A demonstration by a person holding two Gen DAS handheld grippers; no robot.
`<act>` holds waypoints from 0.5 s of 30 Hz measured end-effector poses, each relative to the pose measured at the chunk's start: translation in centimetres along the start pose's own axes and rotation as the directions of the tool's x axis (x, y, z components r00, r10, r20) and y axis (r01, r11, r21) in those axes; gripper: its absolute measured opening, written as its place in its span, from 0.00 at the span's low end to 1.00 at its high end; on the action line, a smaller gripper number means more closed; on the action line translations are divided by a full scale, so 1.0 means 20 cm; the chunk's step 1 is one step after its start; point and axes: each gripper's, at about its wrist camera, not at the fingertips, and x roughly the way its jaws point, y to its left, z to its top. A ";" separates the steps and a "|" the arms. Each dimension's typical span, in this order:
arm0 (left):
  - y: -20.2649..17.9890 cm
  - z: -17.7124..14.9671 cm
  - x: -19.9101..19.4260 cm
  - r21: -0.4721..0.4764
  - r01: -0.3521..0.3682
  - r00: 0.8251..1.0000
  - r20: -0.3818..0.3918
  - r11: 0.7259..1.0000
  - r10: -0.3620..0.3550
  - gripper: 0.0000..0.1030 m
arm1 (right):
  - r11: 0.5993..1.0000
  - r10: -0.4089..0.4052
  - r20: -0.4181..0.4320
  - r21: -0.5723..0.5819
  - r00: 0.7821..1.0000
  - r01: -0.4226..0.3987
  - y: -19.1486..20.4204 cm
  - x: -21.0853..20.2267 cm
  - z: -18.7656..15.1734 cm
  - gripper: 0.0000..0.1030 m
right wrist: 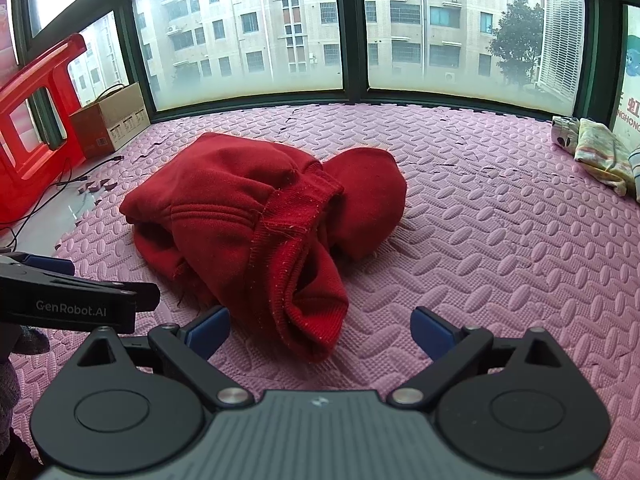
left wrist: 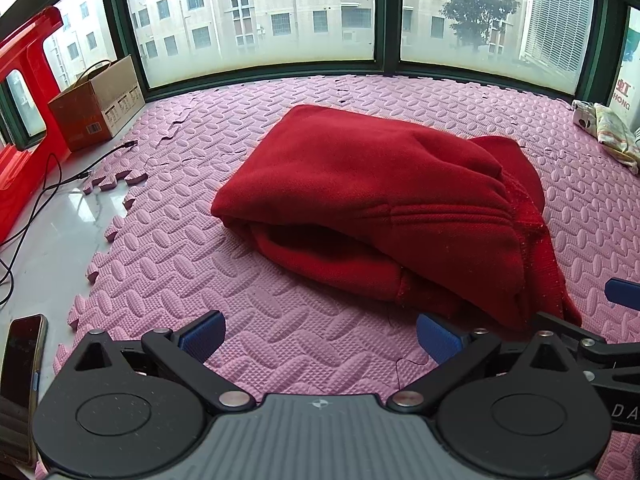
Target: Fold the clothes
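Both claws wide, red hoodie (right wrist: 248,216) just ahead on mat (right wrist: 480,260)

The left hand-held gripper (left wrist: 320,338) and the right hand-held gripper (right wrist: 320,334) both tilt downward side by side, jaws spread wide with nothing between them.

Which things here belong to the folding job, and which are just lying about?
Job:
- red hoodie
- left gripper
- right gripper
- pink foam mat

Lying about:
- cardboard box
- red stool
- phone
- black cable
- patterned cloths
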 end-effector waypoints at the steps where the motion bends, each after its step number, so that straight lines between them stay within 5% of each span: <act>1: 0.01 0.01 0.00 -0.001 0.000 1.000 0.003 1.000 0.000 1.00 | 1.000 0.002 -0.001 -0.001 1.000 -0.002 0.00 0.00 0.01 0.94; 15: 0.06 0.13 -0.04 -0.003 -0.005 0.998 0.056 1.000 0.005 1.00 | 0.998 0.064 0.002 0.023 0.998 -0.064 -0.01 0.06 0.13 0.80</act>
